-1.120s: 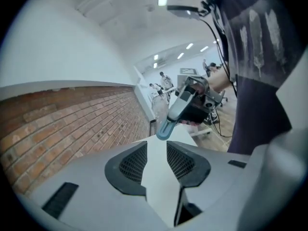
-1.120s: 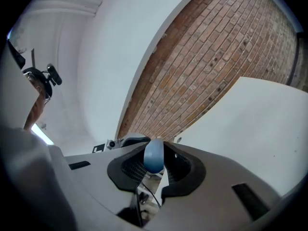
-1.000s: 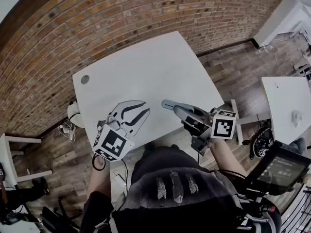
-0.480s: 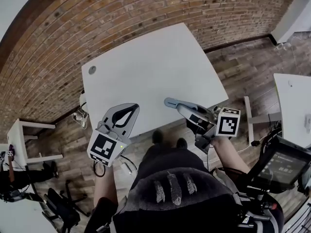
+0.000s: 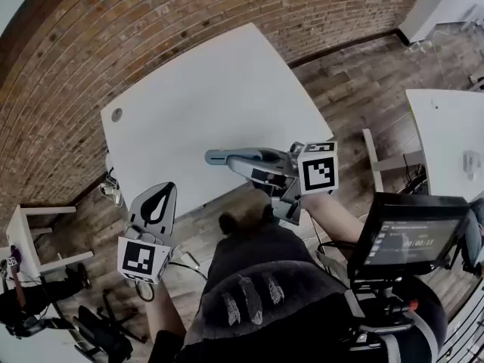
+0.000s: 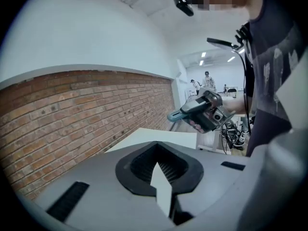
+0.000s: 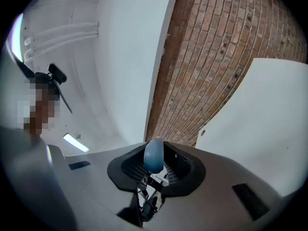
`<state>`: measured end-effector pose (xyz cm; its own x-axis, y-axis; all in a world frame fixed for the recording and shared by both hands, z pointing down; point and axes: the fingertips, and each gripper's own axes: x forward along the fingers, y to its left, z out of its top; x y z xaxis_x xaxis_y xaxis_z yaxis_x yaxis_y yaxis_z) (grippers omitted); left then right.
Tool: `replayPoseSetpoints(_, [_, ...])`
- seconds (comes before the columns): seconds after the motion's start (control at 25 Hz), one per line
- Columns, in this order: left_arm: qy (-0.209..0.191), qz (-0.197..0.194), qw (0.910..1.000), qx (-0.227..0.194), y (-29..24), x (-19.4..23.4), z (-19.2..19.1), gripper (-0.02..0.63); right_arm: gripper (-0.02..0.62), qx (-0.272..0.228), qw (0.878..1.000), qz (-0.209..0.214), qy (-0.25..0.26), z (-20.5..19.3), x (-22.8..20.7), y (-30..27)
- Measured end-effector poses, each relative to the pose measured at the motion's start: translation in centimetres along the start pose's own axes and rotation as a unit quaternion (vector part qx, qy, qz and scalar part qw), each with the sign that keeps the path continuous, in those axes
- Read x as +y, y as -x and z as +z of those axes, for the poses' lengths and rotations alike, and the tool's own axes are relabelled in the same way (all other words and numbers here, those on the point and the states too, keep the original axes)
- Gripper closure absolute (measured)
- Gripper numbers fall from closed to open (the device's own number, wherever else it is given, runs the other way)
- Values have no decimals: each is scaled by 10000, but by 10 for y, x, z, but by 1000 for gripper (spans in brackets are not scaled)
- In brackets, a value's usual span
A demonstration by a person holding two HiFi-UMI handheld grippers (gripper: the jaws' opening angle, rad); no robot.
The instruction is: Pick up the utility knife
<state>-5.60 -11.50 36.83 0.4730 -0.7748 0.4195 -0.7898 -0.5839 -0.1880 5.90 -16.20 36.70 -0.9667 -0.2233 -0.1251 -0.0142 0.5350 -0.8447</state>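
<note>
Utility knife point(image 5: 218, 157) clamped in the right gripper point(image 5: 253, 163), held above the white table's point(image 5: 189, 89) near edge.

The knife's blue-grey end sticks out past the right jaws, which press on it from both sides. The left gripper point(image 5: 162, 191) is closed on nothing and sits off the table's near-left corner, over the wood floor point(image 5: 355, 89). The tabletop ahead is bare up to the brick wall point(image 5: 151, 21), and a second white table point(image 5: 442, 127) stands well apart to the right.
</note>
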Motion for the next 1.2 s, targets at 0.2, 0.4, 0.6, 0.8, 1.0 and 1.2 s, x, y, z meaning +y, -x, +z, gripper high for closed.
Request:
replayPoseSetpoints(0.2, [154,150,9996,163,4,5,-3,611,525,-106,9999,-27,-71,6,4,11])
replayPoseSetpoints(0.4, [306,581,9970,-405,46,46,-11,611,525,-49,9996,-219,-184,-15,2,-17])
replayPoseSetpoints(0.6, [878,1011,9887,-674,104,97,-41,611,525,179,9988,-421,-187,-41,12,-61])
replayPoseSetpoints(0.8, [1161,1162,9834,-769,148,133,-101,611,525,687,9957,-613,-66,-80,19,-99])
replayPoseSetpoints(1.0, [1358,1342,9776,-884,169,172,-150,611,525,1244,9838,-1288,80,-115,14,-134])
replayPoseSetpoints(1.2, [2070,1099,9652,-1164,190,172,-186,611,525,1517,9823,-1096,-99,-150,-3,-153])
